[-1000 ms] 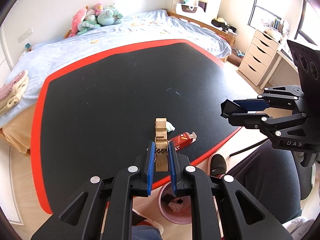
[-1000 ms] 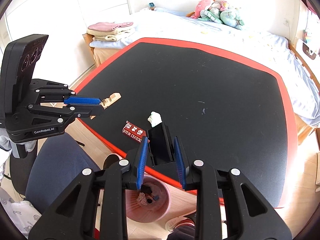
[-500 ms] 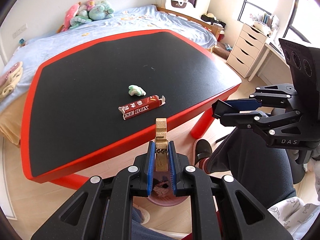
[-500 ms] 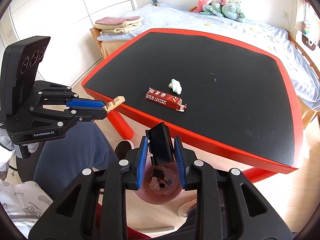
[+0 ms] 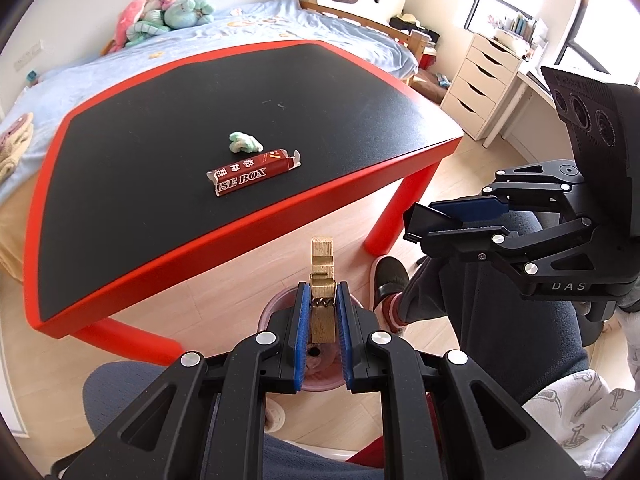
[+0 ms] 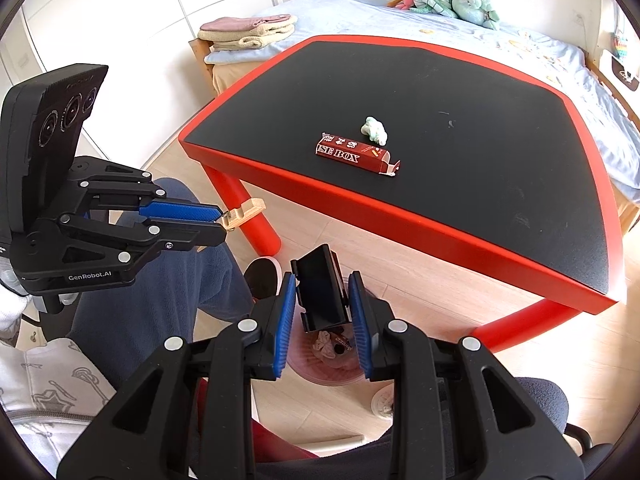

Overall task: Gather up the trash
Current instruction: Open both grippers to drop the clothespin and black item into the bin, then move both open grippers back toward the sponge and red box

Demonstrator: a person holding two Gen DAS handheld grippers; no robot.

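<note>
The desk has a matte black top framed by a bright red rim and red legs. On it lie a dark red box with white lettering and a pale mint-green crumpled wad. The left claw is black with blue pads around a tan wooden clothespin. The right claw, likewise black and blue, grips a plain black clip. Beneath both claws sits a pink bin on a light wood floor.

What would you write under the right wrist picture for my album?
Right gripper holding a black plastic clip above the pink bin, with a red box left on the table.
</note>
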